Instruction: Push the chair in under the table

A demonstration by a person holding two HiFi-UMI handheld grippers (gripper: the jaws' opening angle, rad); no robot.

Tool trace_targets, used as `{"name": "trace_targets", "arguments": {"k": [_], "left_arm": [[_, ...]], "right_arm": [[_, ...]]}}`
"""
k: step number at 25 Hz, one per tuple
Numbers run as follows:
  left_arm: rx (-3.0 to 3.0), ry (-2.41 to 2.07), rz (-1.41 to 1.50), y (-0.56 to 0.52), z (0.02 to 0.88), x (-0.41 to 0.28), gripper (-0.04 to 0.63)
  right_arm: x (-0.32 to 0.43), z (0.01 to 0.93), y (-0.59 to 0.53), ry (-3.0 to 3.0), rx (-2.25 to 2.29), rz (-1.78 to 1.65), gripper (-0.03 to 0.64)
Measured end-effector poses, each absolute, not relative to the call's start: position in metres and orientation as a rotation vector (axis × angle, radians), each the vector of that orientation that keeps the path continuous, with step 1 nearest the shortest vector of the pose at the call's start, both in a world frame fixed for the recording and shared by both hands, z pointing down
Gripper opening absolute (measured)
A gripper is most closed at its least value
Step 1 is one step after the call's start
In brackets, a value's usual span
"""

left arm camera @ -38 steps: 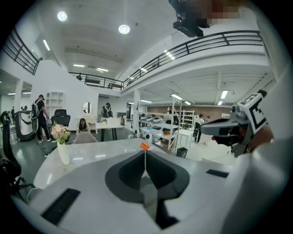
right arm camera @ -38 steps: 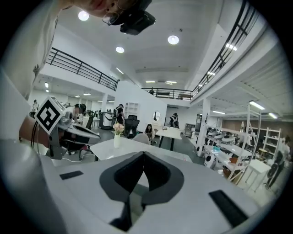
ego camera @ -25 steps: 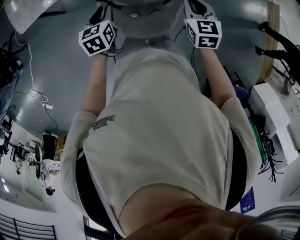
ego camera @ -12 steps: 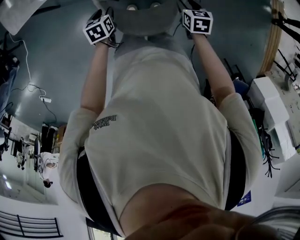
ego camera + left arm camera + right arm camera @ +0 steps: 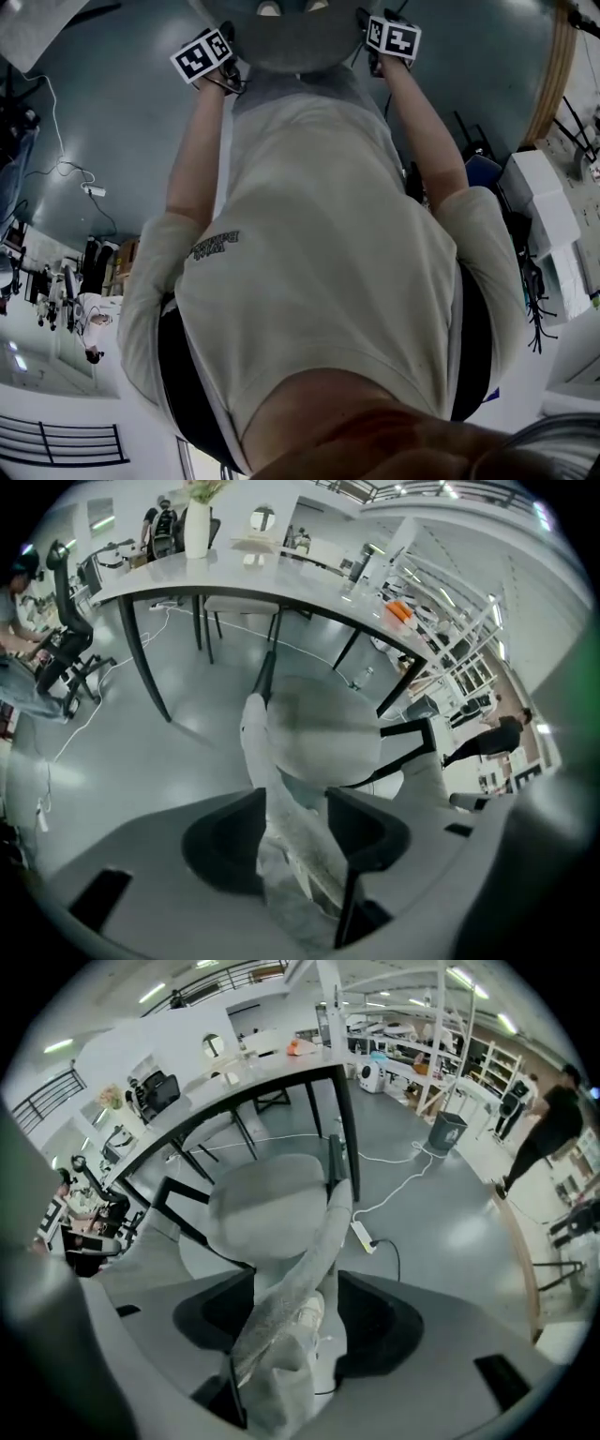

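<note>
both grippers are down at the top of the chair [image 5: 323, 731] and neither is clamped. the left gripper [image 5: 295, 799] has its jaws apart, they've just been opening, and the grey backrest [image 5: 255, 738] rim runs up between them. the right gripper [image 5: 296, 1283] is the same: jaws just been opening, standing wide, rim between them, pads not pressing that i can see.

the chair stands on the floor facing the table [image 5: 300, 588]. its seat is short of the tabletop edge and lined up with the gap between the dark table legs [image 5: 142, 658]. by my read it's not under yet.

the step in hand, i judge, is getting a hold on the backrest before the push. to do it well i'd seat both pairs of jaws deeper over the rim and close them evenly, one each side of centre, so the push goes straight and the chair doesn't yaw. i'd push level along the floor, not down into the back, or it may tip or drag, and keep the seat centred between the table legs.

a power strip [image 5: 364, 1234] with its white cable lies on the floor just right of the chair in the right gripper view, and a chair foot could snag it. i'd stop once the backrest nears the tabletop edge.
</note>
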State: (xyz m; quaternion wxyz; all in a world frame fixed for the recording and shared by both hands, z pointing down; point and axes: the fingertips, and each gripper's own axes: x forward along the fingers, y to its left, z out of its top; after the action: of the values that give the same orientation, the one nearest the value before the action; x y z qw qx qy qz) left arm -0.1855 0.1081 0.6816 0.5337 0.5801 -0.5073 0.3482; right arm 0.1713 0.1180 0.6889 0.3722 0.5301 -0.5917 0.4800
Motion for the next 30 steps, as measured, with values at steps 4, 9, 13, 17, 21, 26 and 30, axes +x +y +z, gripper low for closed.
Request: {"name": "trace_targets", "arguments": {"k": [4, 9, 13, 17, 21, 26, 30], "left_arm": [[1.321, -1.169, 0.799, 0.112, 0.699, -0.185, 0.216], [1.289, -1.153, 0.827, 0.116, 0.718, -0.184, 0.224], [1.281, -1.164, 0.855, 0.119, 0.729, -0.181, 0.227], [1.319, -1.159, 0.870, 0.117, 0.733, -0.174, 0.232], [1.345, -1.150, 0.888, 0.116, 0.738, -0.173, 0.232], [1.363, -1.125, 0.895, 0.113, 0.744, -0.171, 0.231], [1.358, -1.112, 0.885, 0.111, 0.749, -0.174, 0.230]], "right_arm": [[0.175, 0.714, 0.123, -1.449, 1.439, 1.346, 0.295], [0.176, 0.725, 0.123, -1.414, 1.457, 1.414, 0.322], [0.177, 0.730, 0.125, -1.395, 1.477, 1.459, 0.333], [0.175, 0.739, 0.122, -1.410, 1.463, 1.468, 0.331], [0.165, 0.748, 0.122, -1.430, 1.377, 1.499, 0.301], [0.155, 0.755, 0.119, -1.460, 1.245, 1.454, 0.255], [0.150, 0.763, 0.119, -1.461, 1.179, 1.454, 0.264]]}}
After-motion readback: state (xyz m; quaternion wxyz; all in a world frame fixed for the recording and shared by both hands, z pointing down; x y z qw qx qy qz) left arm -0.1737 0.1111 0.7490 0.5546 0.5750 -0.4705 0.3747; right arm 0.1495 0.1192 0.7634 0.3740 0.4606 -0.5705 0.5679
